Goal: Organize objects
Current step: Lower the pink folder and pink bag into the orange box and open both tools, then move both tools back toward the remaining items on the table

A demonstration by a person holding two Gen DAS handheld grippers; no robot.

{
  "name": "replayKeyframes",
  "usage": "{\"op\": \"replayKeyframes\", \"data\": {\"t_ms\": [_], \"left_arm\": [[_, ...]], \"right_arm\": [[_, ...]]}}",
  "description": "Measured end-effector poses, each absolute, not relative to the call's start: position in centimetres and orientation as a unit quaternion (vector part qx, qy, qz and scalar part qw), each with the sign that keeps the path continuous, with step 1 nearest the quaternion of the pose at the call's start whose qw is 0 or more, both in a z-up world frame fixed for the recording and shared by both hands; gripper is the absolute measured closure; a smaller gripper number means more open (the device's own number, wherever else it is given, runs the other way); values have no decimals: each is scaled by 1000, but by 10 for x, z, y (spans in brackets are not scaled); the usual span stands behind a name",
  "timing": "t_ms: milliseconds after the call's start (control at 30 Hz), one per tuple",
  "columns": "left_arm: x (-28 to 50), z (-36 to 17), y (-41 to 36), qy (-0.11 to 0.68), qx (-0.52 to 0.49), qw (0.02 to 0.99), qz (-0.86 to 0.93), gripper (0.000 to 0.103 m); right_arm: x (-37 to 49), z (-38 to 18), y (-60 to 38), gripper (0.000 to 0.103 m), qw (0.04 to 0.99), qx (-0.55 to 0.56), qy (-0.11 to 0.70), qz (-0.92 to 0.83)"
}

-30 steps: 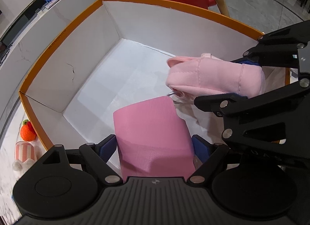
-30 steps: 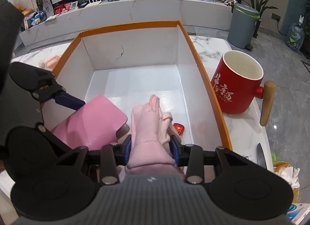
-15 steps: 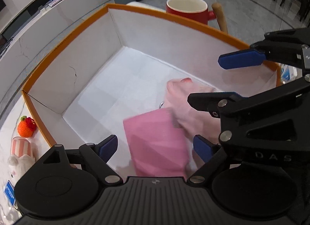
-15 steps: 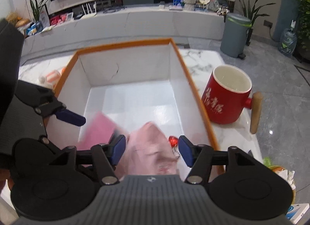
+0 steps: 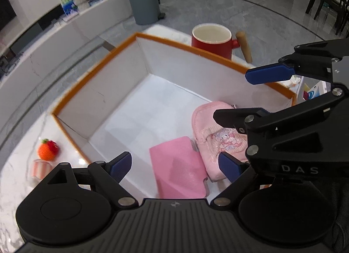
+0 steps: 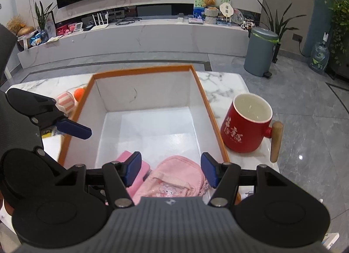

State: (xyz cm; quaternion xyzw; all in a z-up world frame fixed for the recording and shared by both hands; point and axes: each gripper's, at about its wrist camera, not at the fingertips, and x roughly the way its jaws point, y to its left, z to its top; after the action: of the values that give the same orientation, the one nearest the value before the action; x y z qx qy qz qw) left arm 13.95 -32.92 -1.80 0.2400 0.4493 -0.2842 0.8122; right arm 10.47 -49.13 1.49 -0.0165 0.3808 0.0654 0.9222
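A white box with an orange rim (image 5: 196, 49) (image 6: 141, 68) stands on the marble table. Inside it at the near end lie a flat pink case (image 5: 181, 165) (image 6: 136, 179) and a small pink pouch with a cartoon print (image 5: 218, 135) (image 6: 174, 176), side by side. My left gripper (image 5: 174, 164) is open and empty, raised above the case. My right gripper (image 6: 170, 168) is open and empty, raised above the pouch; it also shows in the left wrist view (image 5: 244, 94).
A red mug with a wooden handle (image 6: 246, 126) (image 5: 211, 39) stands right of the box. An orange knitted toy (image 5: 47, 149) and a pink striped toy (image 5: 40, 168) (image 6: 65, 101) lie left of the box. Beyond the table are a grey bin (image 6: 260, 50) and a long white cabinet (image 6: 130, 35).
Both grippers opened and let go: the pink case and pink pouch dropped into the box. Both grippers then rose up and back from the box.
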Motion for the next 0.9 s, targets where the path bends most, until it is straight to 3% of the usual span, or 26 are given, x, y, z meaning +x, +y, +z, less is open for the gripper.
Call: {"op": "replayKeyframes", "data": {"t_ms": [467, 667, 900], "left_arm": [[111, 37, -259, 382, 177, 871, -253, 0], [99, 38, -215, 376, 134, 888, -229, 0], [87, 26, -168, 379, 160, 890, -195, 0]], "right_arm": [[74, 71, -436, 41, 941, -39, 326, 83], [64, 85, -395, 40, 942, -54, 315, 101], [54, 75, -342, 40, 933, -69, 326, 138]]}}
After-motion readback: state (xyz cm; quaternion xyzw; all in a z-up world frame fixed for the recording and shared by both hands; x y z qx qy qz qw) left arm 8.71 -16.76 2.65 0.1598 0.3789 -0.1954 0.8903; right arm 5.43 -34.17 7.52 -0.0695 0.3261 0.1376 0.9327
